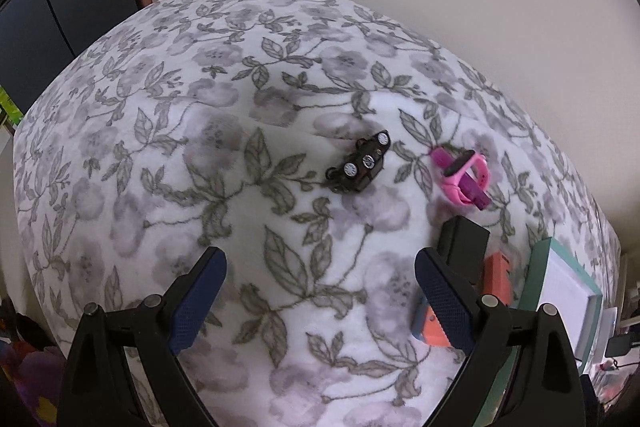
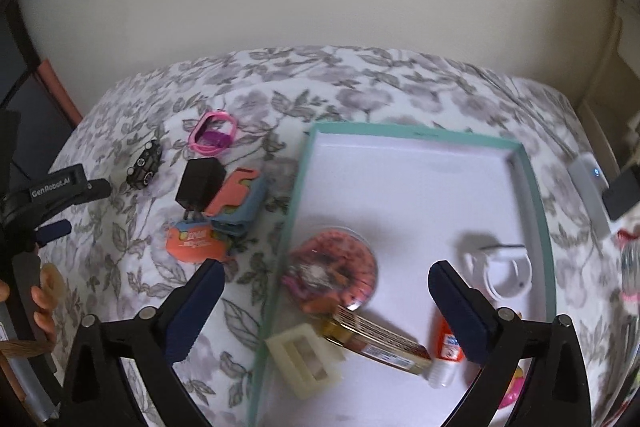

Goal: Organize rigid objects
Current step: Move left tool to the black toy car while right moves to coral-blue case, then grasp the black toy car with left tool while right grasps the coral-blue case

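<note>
Below our right tongs (image 2: 326, 311), spread empty, the teal-rimmed white cardboard tray (image 2: 536, 187) collects sorted items; ahead of our left tongs (image 1: 320, 301), also apart, lie the black toy car (image 1: 360, 163) and pink plastic watch (image 1: 466, 177), unsorted on the floral bedspread (image 1: 160, 147).

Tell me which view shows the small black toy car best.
The left wrist view: the black toy car lies near centre on the floral blanket, sharp, its silver wheels showing. In the right wrist view it is smaller, off to the left, beside the pink watch.
</note>
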A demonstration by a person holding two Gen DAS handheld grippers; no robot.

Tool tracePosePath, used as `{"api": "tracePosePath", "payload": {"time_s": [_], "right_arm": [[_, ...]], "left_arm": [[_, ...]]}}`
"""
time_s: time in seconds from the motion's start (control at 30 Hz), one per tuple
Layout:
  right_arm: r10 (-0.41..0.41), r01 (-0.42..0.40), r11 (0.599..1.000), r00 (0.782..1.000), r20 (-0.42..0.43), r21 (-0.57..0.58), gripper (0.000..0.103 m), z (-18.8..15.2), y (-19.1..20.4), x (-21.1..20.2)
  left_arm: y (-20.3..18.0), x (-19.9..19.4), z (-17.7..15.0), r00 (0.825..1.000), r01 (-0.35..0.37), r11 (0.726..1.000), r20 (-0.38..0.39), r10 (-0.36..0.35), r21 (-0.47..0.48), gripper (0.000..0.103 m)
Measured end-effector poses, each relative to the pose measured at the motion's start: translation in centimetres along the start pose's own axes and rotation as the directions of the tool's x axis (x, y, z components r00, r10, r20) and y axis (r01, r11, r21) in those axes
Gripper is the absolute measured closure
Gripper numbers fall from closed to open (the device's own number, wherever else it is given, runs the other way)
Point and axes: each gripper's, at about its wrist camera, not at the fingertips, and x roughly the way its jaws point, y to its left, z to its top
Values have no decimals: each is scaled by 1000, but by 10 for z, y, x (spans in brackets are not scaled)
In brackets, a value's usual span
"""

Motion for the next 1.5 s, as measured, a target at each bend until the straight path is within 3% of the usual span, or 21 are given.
{"api": "tracePosePath", "payload": {"time_s": [0.3, 0.6, 0.7, 1.07, 1.5], "right_arm": [[28, -28, 999, 1000, 11, -43, 1, 15, 30, 5], [88, -90, 989, 996, -18, -121, 8, 23, 74, 24], [106, -108, 987, 994, -28, -120, 15, 25, 80, 32], [153, -155, 988, 986, -64, -26, 36, 35, 65, 59], [180, -179, 984, 981, -68, 23, 46, 58, 56, 75]], "left_arm": [[27, 16, 13, 998, 23, 997, -53, -27, -78, 8], [69, 22, 28, 998, 3, 982, -62, -15, -188, 8], [74, 25, 30, 998, 0, 979, -63, -13, -205, 8], [38, 29, 42, 1000, 12, 995, -17, -14, -97, 8], [4, 44, 60, 1000, -24, 1000, 20, 24, -2, 8]]}}
